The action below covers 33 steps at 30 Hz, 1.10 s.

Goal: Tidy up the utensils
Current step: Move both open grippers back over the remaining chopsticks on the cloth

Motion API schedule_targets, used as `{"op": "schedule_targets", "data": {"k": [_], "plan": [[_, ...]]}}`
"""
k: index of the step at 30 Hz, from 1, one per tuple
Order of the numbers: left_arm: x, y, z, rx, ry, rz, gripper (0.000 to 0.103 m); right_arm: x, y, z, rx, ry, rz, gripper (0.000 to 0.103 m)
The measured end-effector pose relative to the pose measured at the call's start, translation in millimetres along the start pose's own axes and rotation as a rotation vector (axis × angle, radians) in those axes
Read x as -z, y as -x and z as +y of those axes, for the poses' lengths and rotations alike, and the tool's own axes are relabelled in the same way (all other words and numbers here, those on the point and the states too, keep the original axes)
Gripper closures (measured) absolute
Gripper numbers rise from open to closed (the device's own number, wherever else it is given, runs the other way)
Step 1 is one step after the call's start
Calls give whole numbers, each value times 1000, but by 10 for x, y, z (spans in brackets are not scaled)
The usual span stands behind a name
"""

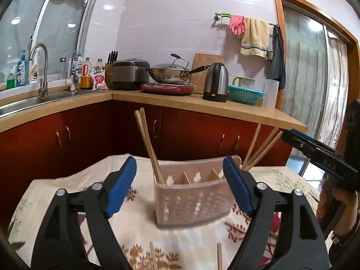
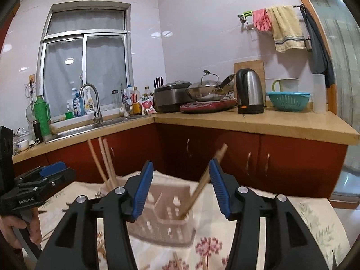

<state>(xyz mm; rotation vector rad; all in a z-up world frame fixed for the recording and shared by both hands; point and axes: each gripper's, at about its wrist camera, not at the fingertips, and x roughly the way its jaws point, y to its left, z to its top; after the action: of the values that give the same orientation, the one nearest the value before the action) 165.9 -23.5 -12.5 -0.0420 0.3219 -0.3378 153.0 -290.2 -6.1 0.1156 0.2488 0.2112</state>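
Observation:
A pale perforated plastic utensil holder with several compartments stands on the floral tablecloth. Two wooden chopsticks lean in its left compartment, and a few more lean at its right end. My left gripper is open and wide, with its blue pads either side of the holder's near face and nothing gripped. In the right wrist view my right gripper is open above the holder. The leaning chopsticks stand in the holder beyond its right pad.
Loose chopsticks lie on the cloth near me. My right gripper enters the left wrist view from the right, and a hand holds my left gripper. Behind are red cabinets, a counter with a kettle, a wok and a sink.

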Motion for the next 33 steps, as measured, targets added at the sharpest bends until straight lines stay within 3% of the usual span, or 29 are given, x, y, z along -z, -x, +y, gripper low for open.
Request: {"op": "schedule_targets", "data": {"k": [17,25,33], "plan": [[958,663,-135,-69,41,133,18,1076,799,-82,60,52,200,51],[1281,800,-105,-115,64,209,18,1540,936,-104,31,19,314,54],[1462,822,-101,-123,90,264,18,1788,904,-140,21,-21,413,55]]}}
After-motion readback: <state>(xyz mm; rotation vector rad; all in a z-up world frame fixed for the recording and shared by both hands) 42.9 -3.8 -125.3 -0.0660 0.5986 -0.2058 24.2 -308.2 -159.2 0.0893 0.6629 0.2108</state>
